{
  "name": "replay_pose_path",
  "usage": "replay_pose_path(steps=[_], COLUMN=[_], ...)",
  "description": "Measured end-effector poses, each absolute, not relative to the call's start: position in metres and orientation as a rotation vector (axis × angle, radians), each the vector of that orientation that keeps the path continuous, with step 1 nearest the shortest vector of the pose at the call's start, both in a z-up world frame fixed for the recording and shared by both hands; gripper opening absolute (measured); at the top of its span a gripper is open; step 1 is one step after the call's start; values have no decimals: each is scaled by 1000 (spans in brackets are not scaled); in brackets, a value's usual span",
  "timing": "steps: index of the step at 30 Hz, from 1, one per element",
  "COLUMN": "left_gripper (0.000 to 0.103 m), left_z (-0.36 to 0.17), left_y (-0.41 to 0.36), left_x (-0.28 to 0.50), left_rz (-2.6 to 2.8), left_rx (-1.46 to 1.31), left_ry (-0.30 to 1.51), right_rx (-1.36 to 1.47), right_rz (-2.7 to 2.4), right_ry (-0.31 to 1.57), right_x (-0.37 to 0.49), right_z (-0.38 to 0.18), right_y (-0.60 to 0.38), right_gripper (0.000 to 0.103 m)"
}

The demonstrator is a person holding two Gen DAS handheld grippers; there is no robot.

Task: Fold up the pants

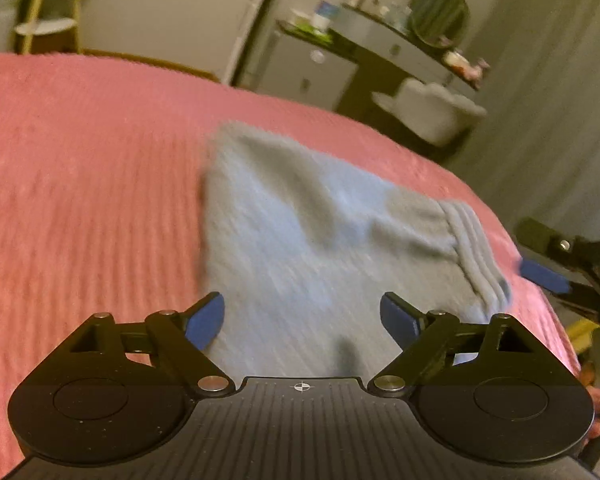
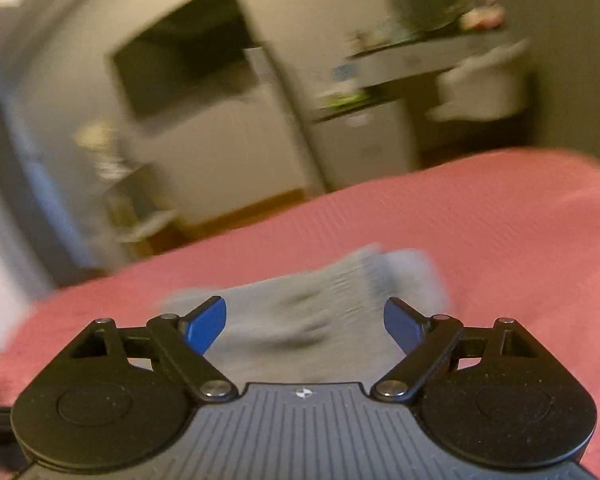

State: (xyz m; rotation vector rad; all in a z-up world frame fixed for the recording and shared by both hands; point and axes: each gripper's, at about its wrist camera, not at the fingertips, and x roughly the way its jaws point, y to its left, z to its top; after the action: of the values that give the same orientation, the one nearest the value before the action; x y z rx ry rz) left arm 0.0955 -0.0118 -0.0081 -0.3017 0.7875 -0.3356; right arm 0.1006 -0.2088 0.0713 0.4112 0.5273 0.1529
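While the folded grey-blue knit pants (image 1: 320,248) lie flat on the pink ribbed bedspread (image 1: 80,180), the left tongs (image 1: 302,320) are held just above the near edge of the fabric, with the blue-padded fingers (image 1: 206,320) spread wide and nothing caught between them. A ribbed waistband or cuff (image 1: 476,248) is seen at the right end of the bundle, and soft creases are seen across its middle. At the right border of the left wrist view, the right tongs (image 1: 544,276) are glimpsed beside that ribbed end, just off the cloth, over the bedspread's edge.

From the right wrist view, heavily blurred, the right tongs (image 2: 304,324) are likewise shown fully parted, with one blue pad (image 2: 402,324) on each side and nothing gripped. The pants (image 2: 320,312) are framed directly ahead between the fingers, resting on the bedspread (image 2: 500,240); whether the pads touch the fabric cannot be told through the blur.

Beyond the bed, a dark desk (image 1: 380,40) crowded with small bottles and jars is made out, a round mirror (image 1: 440,14) is propped on it, and a pale upholstered chair (image 1: 432,110) is set beside it. A dark rectangular screen (image 2: 184,48) is seen on the wall in the right wrist view.
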Motion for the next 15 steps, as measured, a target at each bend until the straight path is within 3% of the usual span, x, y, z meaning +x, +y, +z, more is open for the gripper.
replay_pose_path(steps=[3, 4, 5, 6, 7, 8, 9, 10, 13, 14, 15], left_gripper=[95, 90, 86, 79, 78, 78, 78, 78, 78, 78, 79], left_z=[-21, -30, -38, -42, -42, -41, -40, -39, -37, -35, -33], left_y=[-21, -21, -22, -21, -20, -17, -15, -14, -7, -6, -3], left_x=[95, 98, 99, 99, 98, 95, 94, 93, 88, 84, 75], left_rz=[-440, -426, -413, -402, -403, -411, -411, -405, -357, -338, -310], left_rx=[-291, -277, -261, -239, -226, -228, -234, -239, -256, -250, -233], left_ry=[803, 822, 838, 839, 825, 820, 819, 818, 824, 823, 823], right_rx=[460, 468, 470, 467, 463, 477, 501, 539, 562, 519, 476], right_rz=[238, 235, 227, 218, 203, 192, 177, 163, 106, 69, 39], right_ry=[587, 613, 625, 633, 631, 627, 630, 643, 658, 646, 634], right_x=[102, 105, 107, 108, 110, 109, 113, 115, 110, 104, 100], right_z=[51, 39, 30, 22, 16, 12, 12, 10, 23, 31, 39], right_y=[-204, -205, -210, -216, -223, -230, -235, -243, -251, -249, -245], right_gripper=[85, 83, 73, 55, 45, 29, 17, 14, 14, 19, 46])
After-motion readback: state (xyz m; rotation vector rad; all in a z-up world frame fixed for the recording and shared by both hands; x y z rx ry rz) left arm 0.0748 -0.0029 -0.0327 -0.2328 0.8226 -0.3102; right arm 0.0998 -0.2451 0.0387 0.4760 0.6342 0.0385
